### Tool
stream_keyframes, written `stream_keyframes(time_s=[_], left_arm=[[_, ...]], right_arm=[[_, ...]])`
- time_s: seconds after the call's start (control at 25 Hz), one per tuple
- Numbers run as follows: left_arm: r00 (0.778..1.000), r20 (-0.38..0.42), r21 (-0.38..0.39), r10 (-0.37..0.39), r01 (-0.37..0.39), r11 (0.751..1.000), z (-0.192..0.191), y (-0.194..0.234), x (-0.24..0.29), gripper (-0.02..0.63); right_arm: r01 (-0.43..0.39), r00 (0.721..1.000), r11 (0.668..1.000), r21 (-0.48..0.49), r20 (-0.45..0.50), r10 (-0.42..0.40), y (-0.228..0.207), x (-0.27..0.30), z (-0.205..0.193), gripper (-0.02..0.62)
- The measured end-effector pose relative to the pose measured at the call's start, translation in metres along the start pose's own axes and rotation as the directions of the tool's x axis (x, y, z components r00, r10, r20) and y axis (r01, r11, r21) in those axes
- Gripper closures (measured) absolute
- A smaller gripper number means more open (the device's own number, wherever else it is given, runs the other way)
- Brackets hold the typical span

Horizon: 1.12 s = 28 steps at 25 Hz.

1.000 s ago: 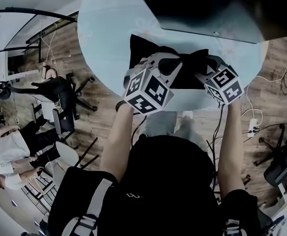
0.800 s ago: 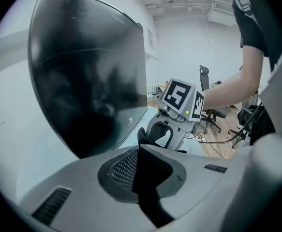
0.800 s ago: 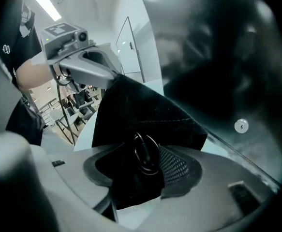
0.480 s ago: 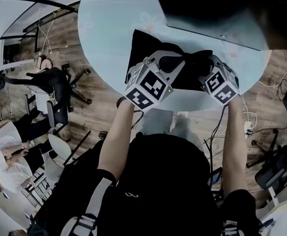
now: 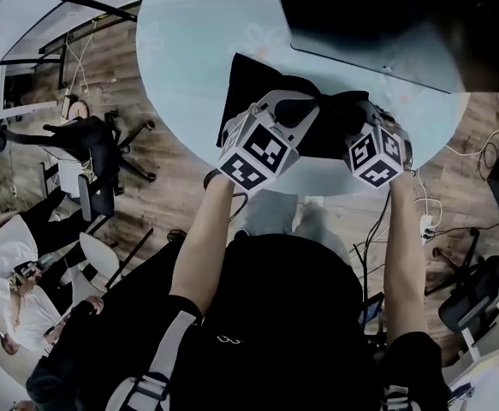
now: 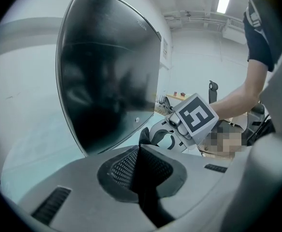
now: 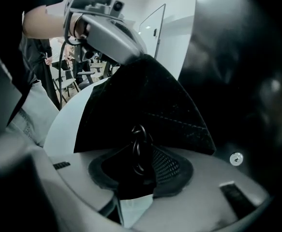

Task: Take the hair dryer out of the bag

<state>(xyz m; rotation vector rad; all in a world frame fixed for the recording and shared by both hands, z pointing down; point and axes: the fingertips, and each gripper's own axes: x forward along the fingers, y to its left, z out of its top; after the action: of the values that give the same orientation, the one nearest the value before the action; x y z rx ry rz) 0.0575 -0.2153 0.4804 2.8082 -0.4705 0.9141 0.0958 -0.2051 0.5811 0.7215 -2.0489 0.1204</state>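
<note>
- At 12 o'clock from the person, a round pale table carries a black bag, which lies near the table's 6 o'clock edge.
- On the bag's 6 o'clock edge sits the left gripper. Its jaws are pressed together on a pinch of the bag's black fabric.
- Just beside it, toward 3 o'clock, is the right gripper. Its jaws stand roughly half apart and have just been closing. A fold of the bag with a small metal ring stands between them (the pads do not yet clamp it).
- Between the 2 grippers the fabric is bunched, rising to a peak at the left one.
- No view shows the hair dryer; the bag hides its contents.
- At 1 o'clock from the bag, a large dark panel lies on the table.
</note>
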Motion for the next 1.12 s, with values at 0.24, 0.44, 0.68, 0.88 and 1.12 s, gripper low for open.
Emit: stream_keyframes(time_s=[0.24,0.44,0.68,0.88,1.12], left_arm=[[1.0,-0.012,-0.054,0.01,-0.011,0.998,-0.017,0.007,-0.005,0.542],[0.999,-0.012,-0.073,-0.032,0.031,0.997,-0.024,0.0,-0.015,0.425],[1.0,-0.015,-0.129,0.024,-0.026,0.991,-0.047,0.006,-0.043,0.384],[0.992,-0.032,-0.244,0.121,-0.126,0.962,-0.088,0.019,-0.078,0.337],[0.932,-0.227,-0.229,0.283,-0.334,0.914,-0.168,0.046,-0.115,0.333]], right_arm=[[-0.067,0.998,0.997,0.04,-0.004,0.067,0.004,0.002,0.001,0.472],[-0.09,0.996,0.993,0.073,0.008,0.09,0.003,0.0,0.001,0.472],[-0.11,0.994,0.99,0.09,0.014,0.109,0.006,-0.001,0.0,0.474],[-0.105,0.994,0.992,0.073,0.016,0.104,0.006,-0.003,0.005,0.474],[-0.128,0.992,0.988,0.089,0.003,0.128,0.013,-0.004,0.003,0.474]])
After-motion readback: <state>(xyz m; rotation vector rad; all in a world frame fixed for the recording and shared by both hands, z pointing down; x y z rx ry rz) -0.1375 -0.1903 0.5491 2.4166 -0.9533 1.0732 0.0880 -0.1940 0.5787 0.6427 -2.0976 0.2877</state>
